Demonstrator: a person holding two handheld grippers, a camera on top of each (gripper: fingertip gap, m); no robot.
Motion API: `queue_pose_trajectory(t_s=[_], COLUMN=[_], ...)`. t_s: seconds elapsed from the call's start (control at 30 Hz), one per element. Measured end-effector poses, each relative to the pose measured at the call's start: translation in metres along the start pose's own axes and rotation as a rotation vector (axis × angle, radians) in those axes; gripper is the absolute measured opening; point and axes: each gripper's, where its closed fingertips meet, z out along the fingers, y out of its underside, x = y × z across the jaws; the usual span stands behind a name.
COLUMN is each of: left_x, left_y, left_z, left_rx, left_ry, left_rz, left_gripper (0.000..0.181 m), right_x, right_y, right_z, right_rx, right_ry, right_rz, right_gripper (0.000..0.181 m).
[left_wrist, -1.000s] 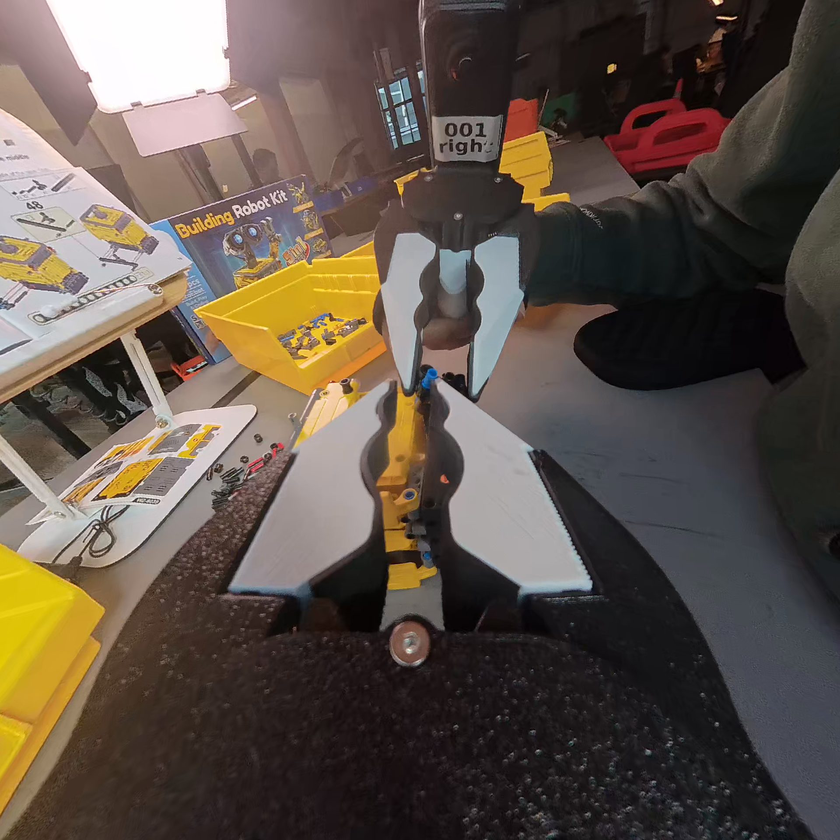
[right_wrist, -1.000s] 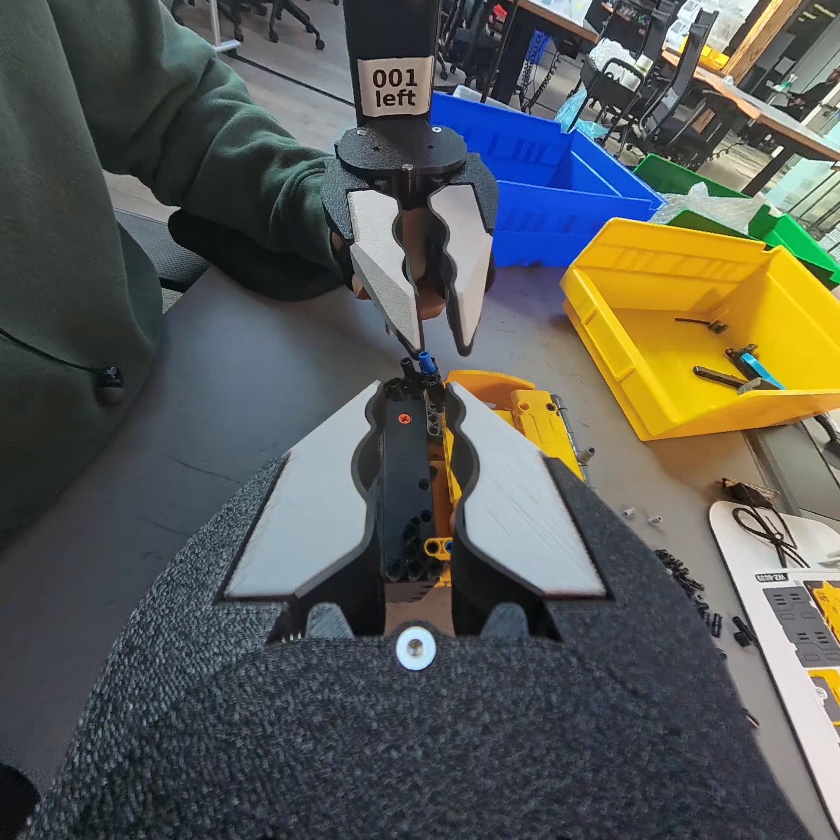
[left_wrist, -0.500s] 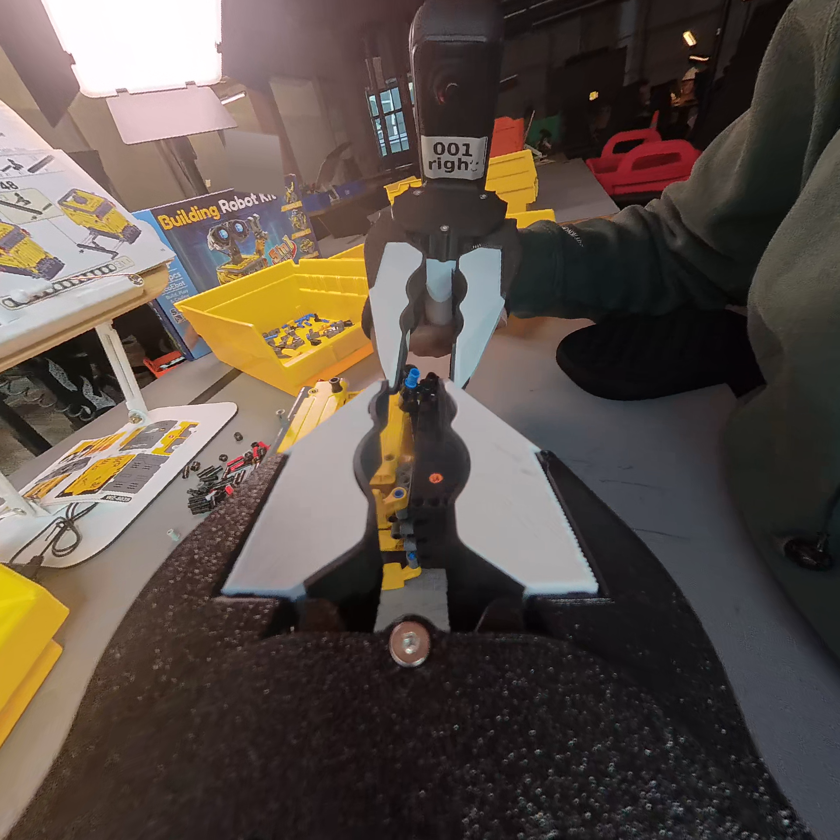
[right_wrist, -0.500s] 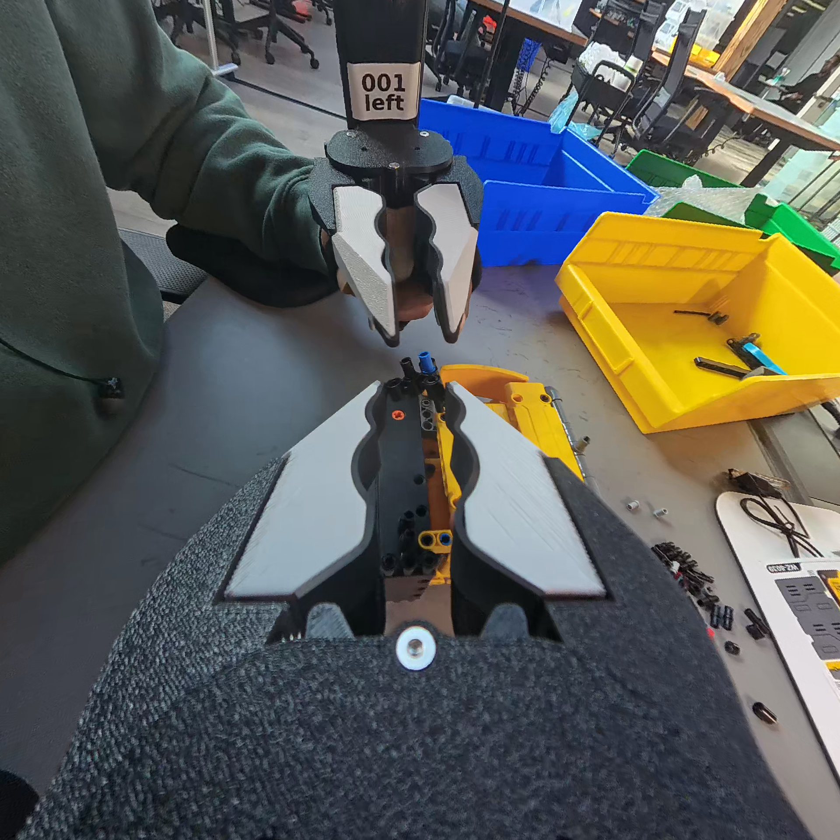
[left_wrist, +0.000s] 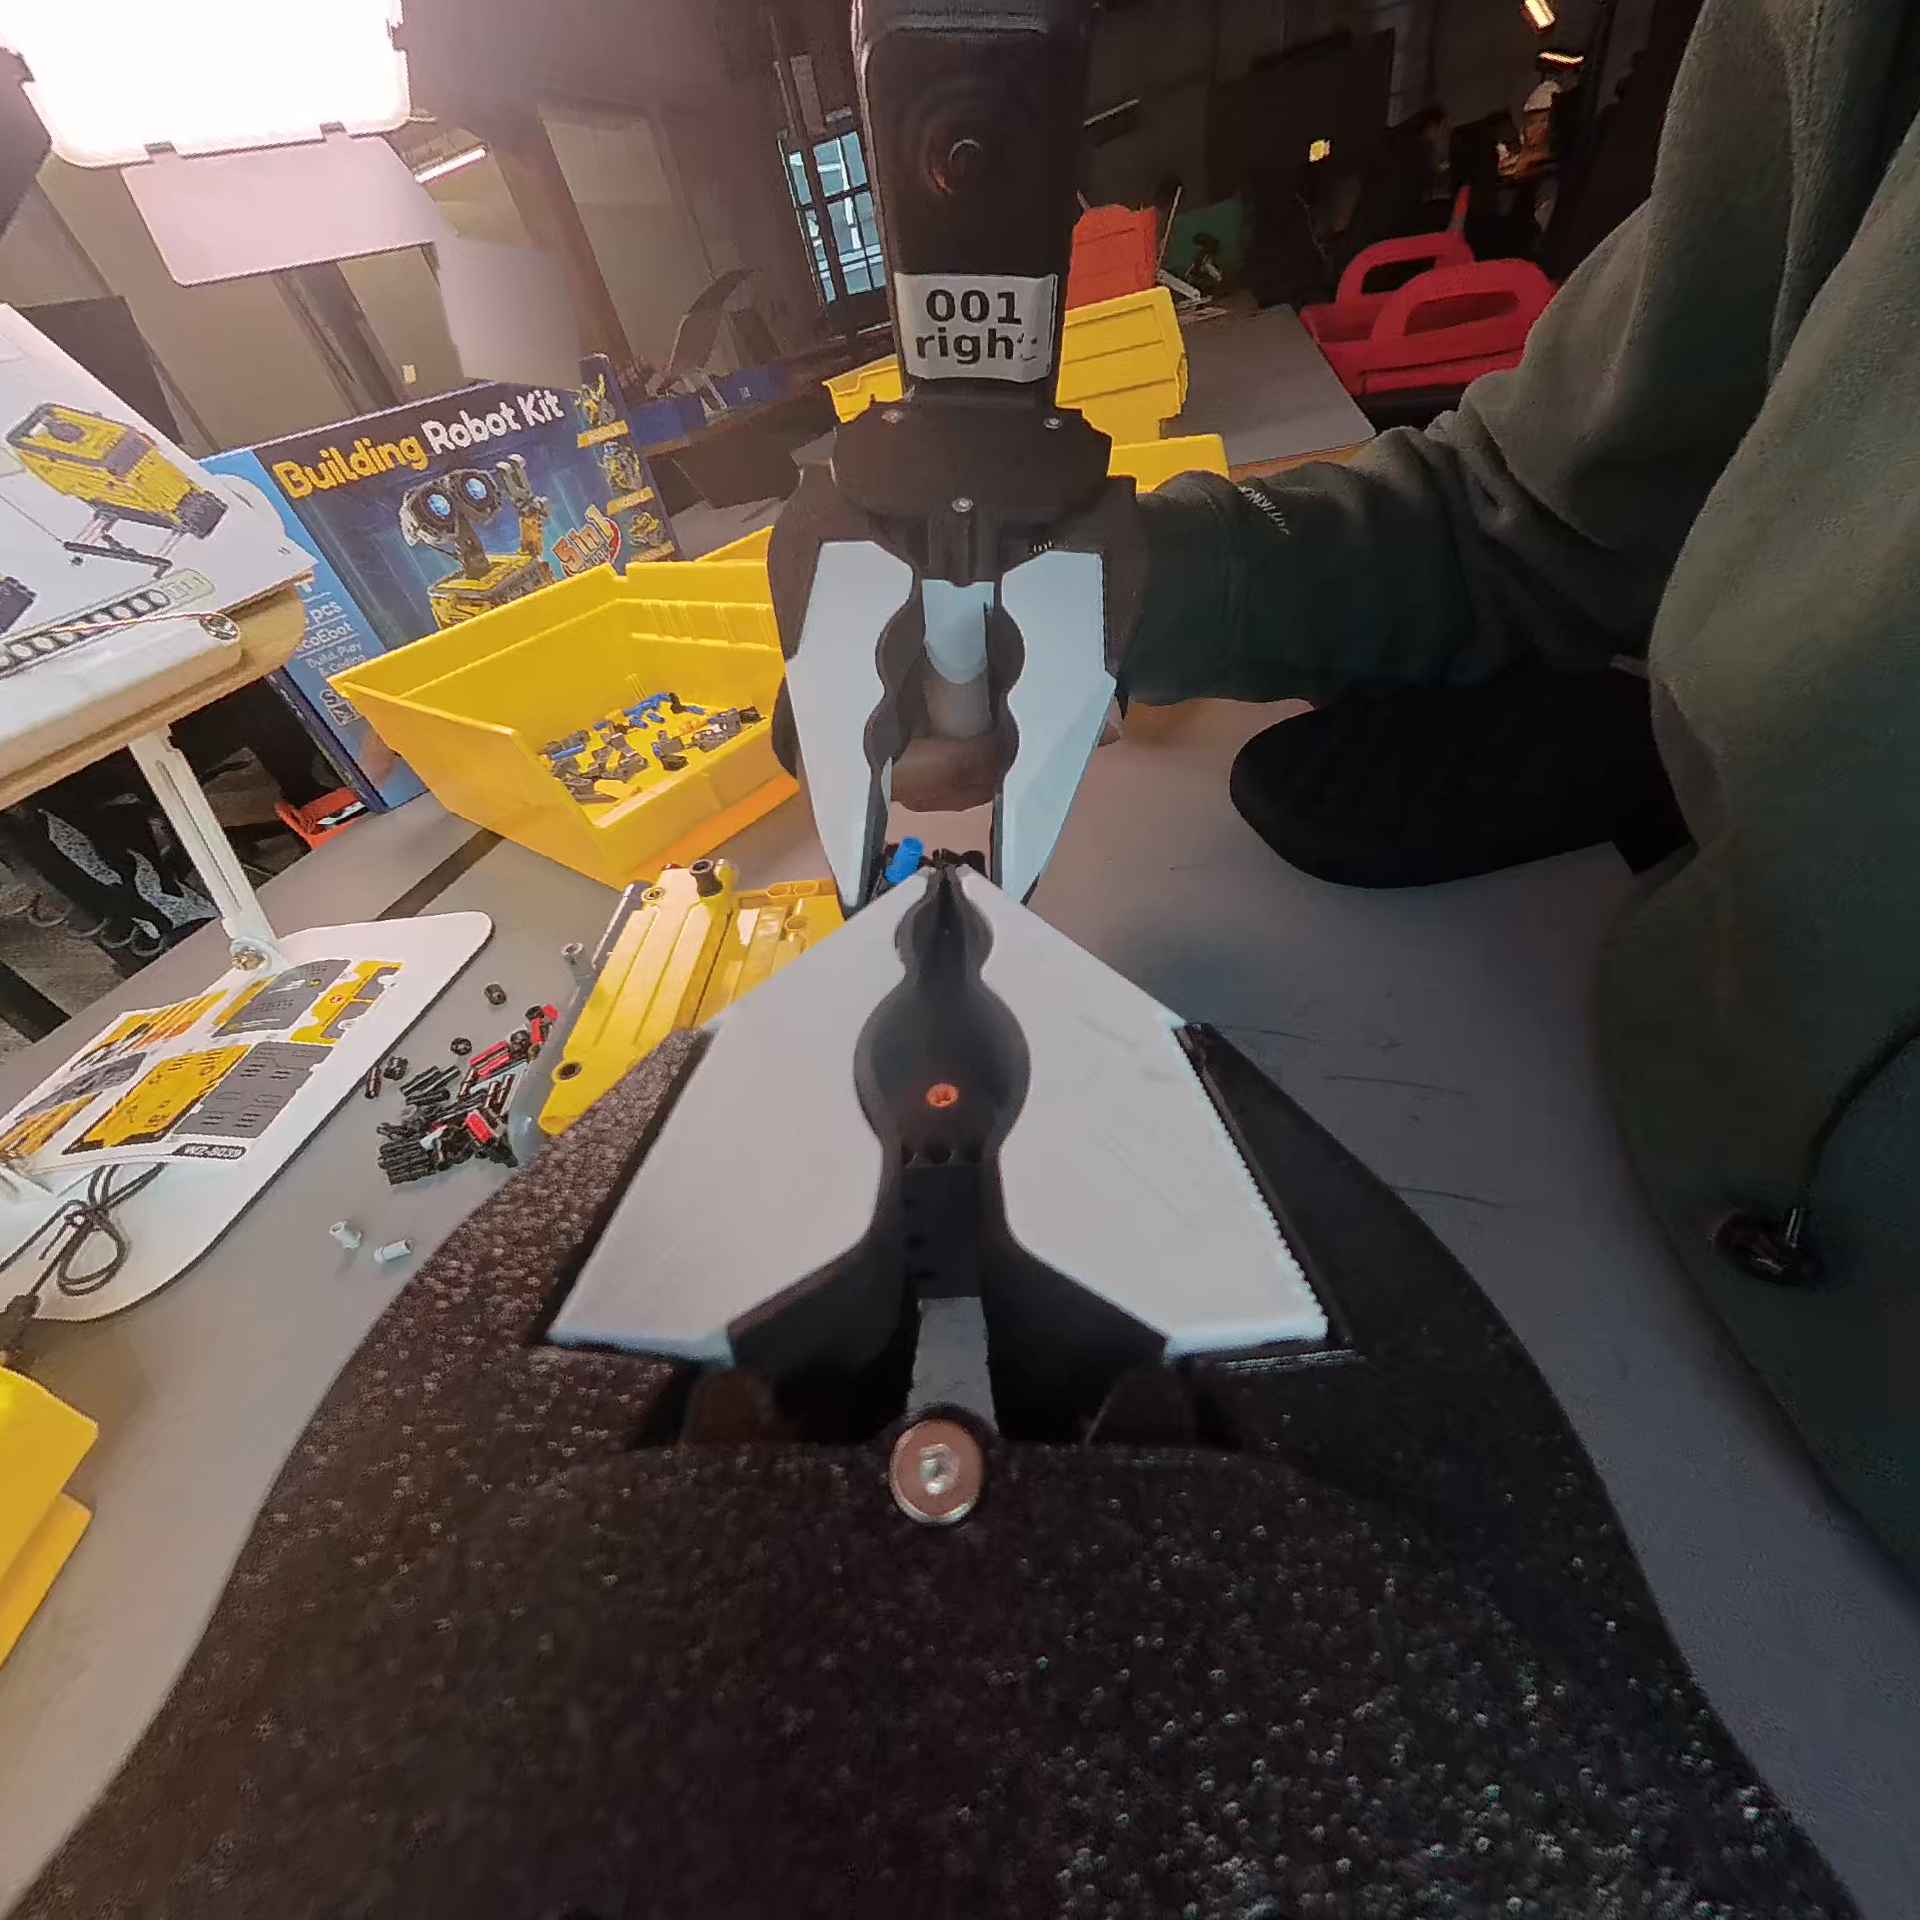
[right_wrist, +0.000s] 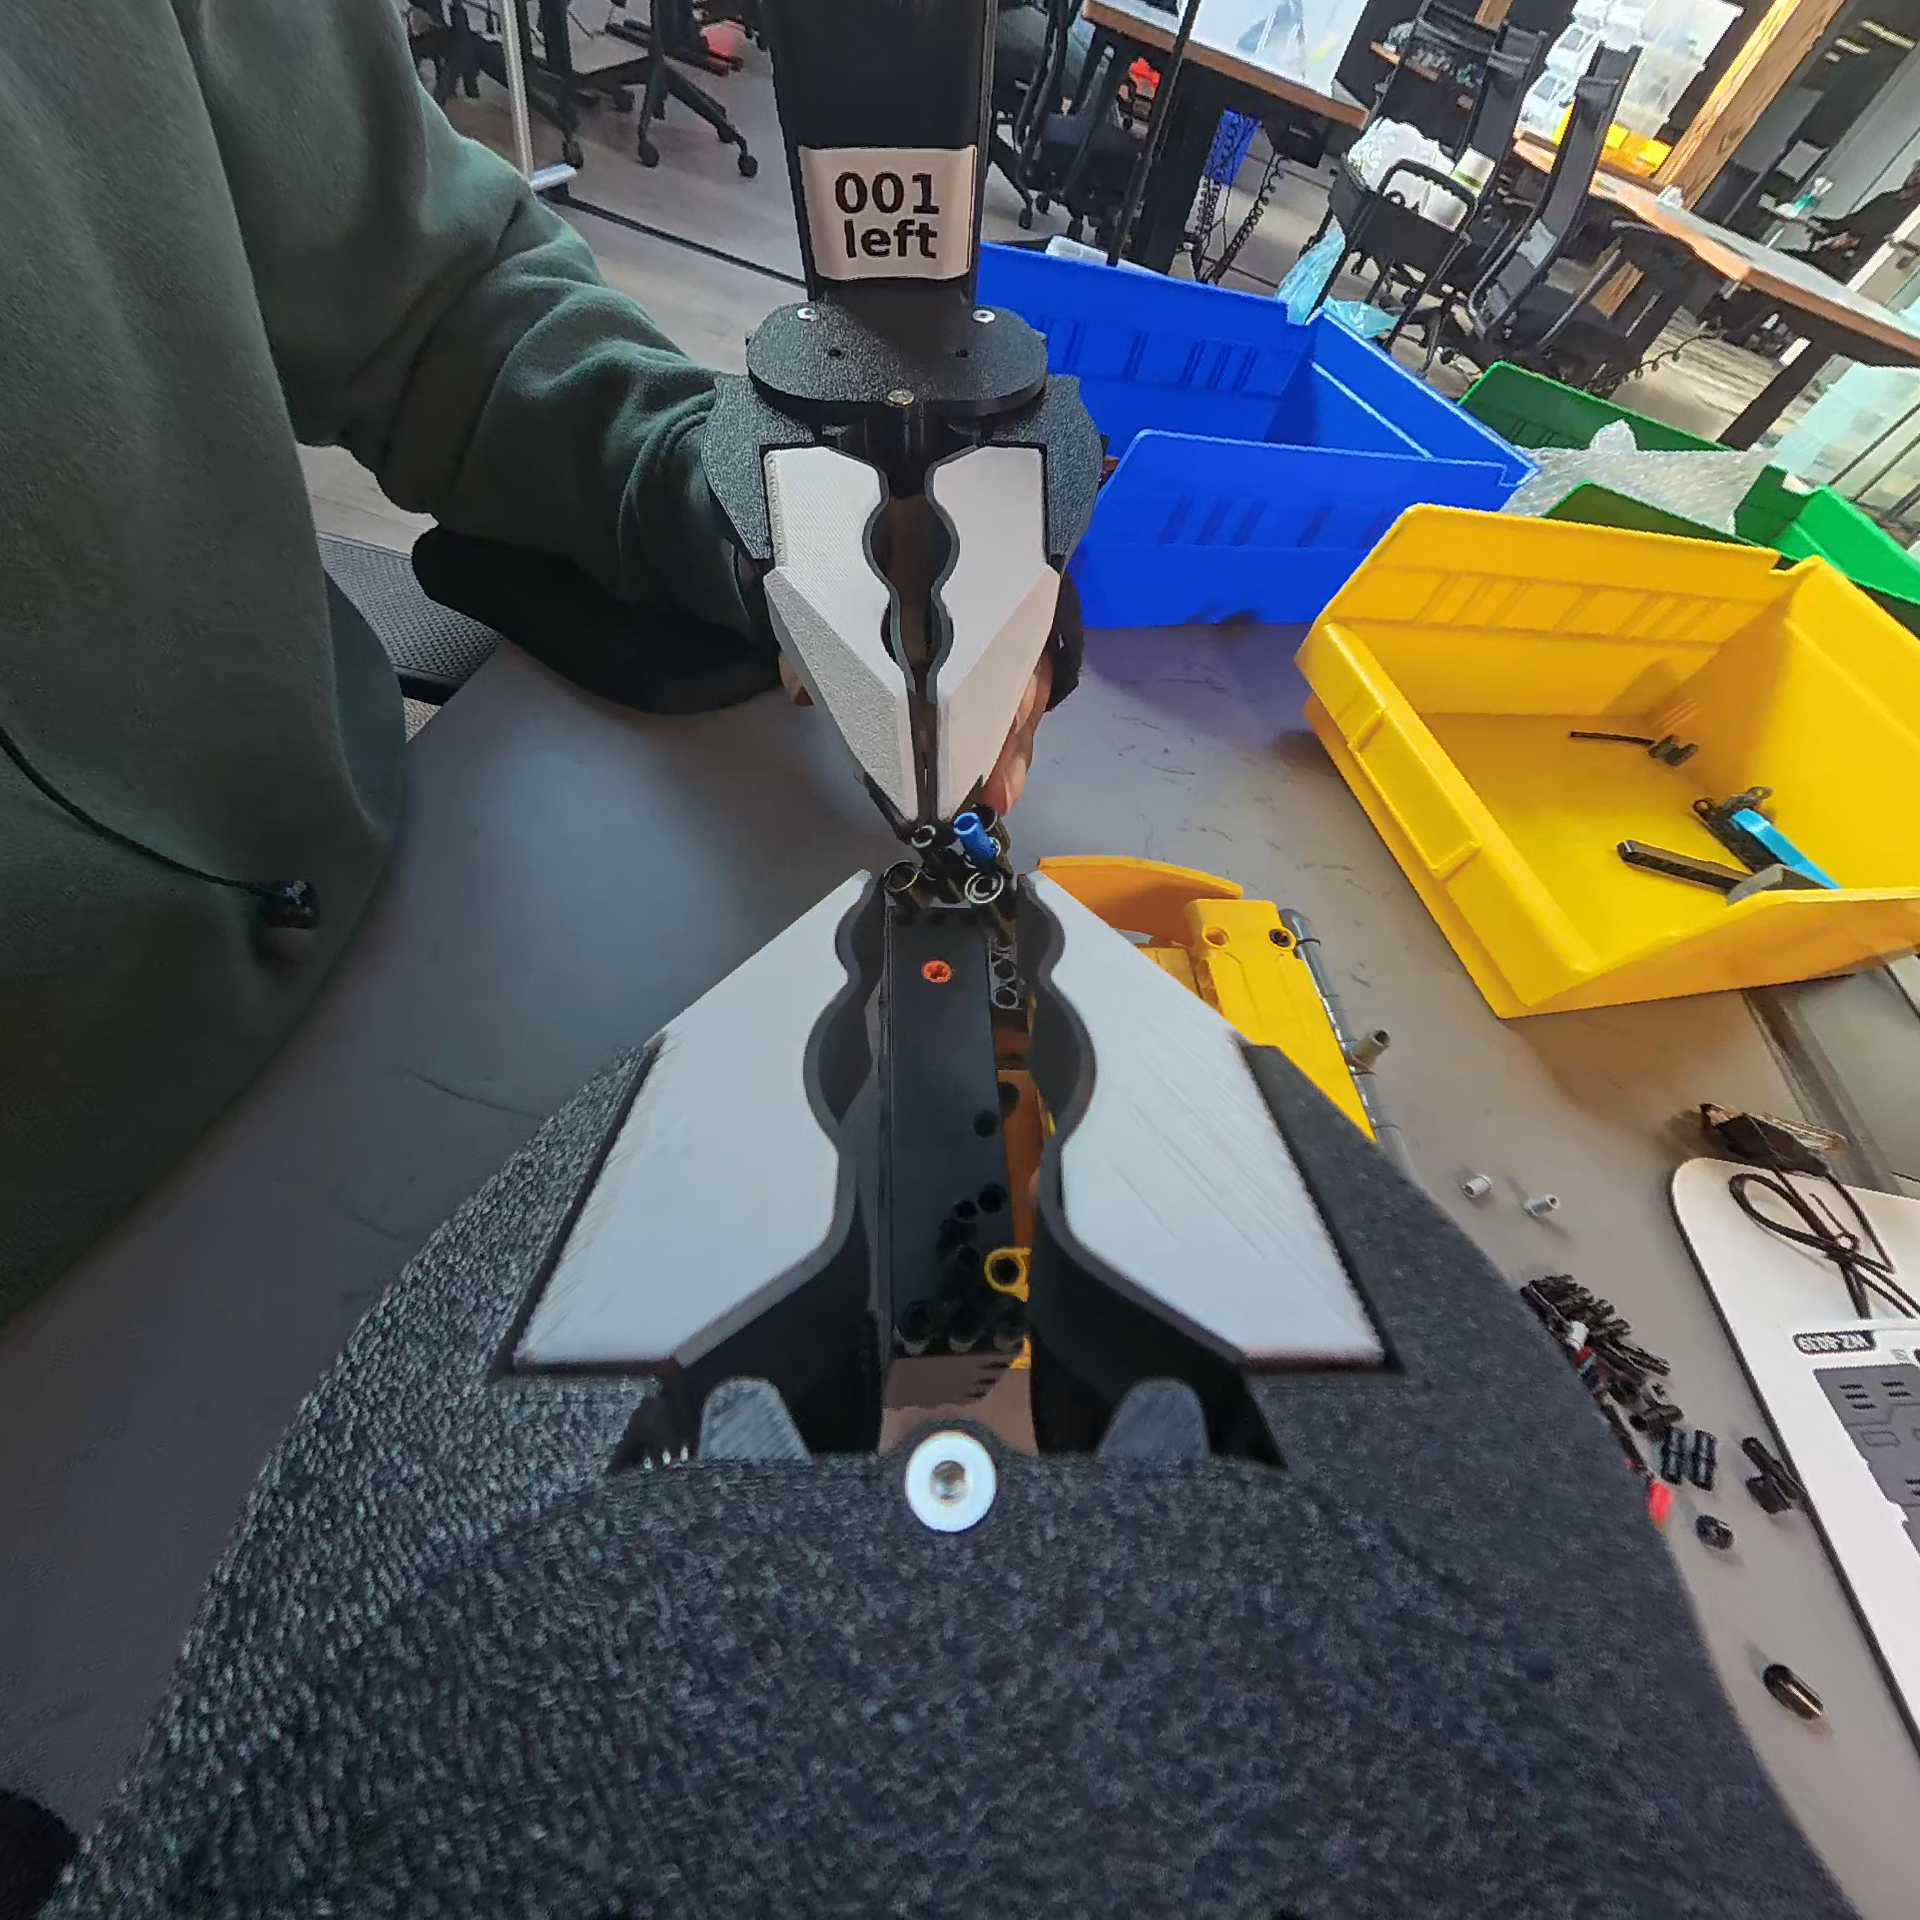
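Observation:
A tall black and yellow brick assembly (right_wrist: 940, 1091) stands between both grippers, which face each other; it also shows in the left wrist view (left_wrist: 940, 1132). A blue pin (right_wrist: 971, 831) and black connectors stick out of its top. My right gripper (right_wrist: 951, 888) clasps the assembly near the top, its tips either side of the blue pin (left_wrist: 904, 854). My left gripper (left_wrist: 940, 883) is shut, its tips pressed together on the black connectors beside the blue pin. I cannot tell if it pinches one. A yellow model part (left_wrist: 675, 987) lies on the grey table beside them.
A yellow bin (left_wrist: 540, 707) of small parts, a kit box (left_wrist: 447, 499) and an instruction stand (left_wrist: 104, 582) are to the left. Loose black and red pins (left_wrist: 447, 1101) lie near a white board (left_wrist: 312, 966). Yellow (right_wrist: 1455, 831) and blue (right_wrist: 1247, 416) bins stand behind. A green sleeve (left_wrist: 1455, 520) is near. Both grippers' tips are close together, under 4 cm apart.
My left gripper has gone from open to shut and has come in onto the top of the assembly. My right gripper has kept its hold with little movement.

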Motion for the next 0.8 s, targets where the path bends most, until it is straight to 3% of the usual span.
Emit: queue_pose_trajectory(t_s=[0.03, 0.33, 0.47, 0.63, 0.8], left_x=[-0.001, -0.005, -0.003, -0.006, -0.008], left_y=[0.001, 0.007, 0.008, 0.009, 0.010], left_z=[0.000, 0.001, 0.002, 0.001, -0.001], left_rx=[-0.002, -0.007, -0.015, -0.023, -0.037], left_ry=[-0.008, -0.014, -0.005, -0.020, -0.020], left_rz=[-0.002, -0.023, -0.024, -0.022, -0.026], left_gripper=[0.000, 0.002, 0.010, 0.007, 0.019], right_x=[0.001, 0.002, 0.004, 0.003, 0.001], right_y=[0.000, 0.004, 0.004, 0.002, 0.003], right_z=[-0.001, -0.002, -0.003, -0.004, -0.003], right_rx=[0.000, 0.000, 0.005, 0.017, 0.012], right_ry=[0.005, 0.003, 0.010, 0.005, 0.000], right_rz=[0.000, 0.001, 0.004, -0.003, -0.014], right_gripper=[0.024, 0.024, 0.025, 0.023, 0.012])
